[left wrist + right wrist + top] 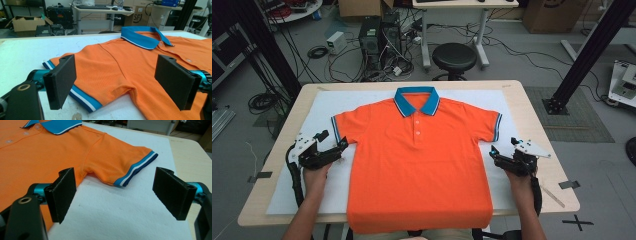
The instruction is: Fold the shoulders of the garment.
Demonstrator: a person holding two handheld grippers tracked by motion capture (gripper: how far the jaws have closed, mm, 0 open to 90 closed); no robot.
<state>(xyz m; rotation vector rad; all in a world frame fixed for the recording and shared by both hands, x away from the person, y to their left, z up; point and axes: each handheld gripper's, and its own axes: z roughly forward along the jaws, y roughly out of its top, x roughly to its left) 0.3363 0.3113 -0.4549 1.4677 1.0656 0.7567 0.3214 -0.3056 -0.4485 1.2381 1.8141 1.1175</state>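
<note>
An orange polo shirt (419,160) with a blue collar (417,100) lies flat, front up, on a white sheet (332,102); its hem hangs over the table's near edge. My left gripper (332,142) sits by the shirt's left sleeve, jaws wide open, with nothing between them. Through the left gripper view the striped sleeve cuff (82,100) and underarm lie just ahead of the left gripper (117,82). My right gripper (497,152) stands open beside the right side seam. In the right gripper view the other sleeve (125,165) lies beyond the open right gripper (115,195), over bare white sheet.
The wooden table (532,125) extends past the sheet on all sides. A black stool (454,57), computer towers (379,37) and cables stand on the floor behind the table. A black frame post (592,50) rises at the right.
</note>
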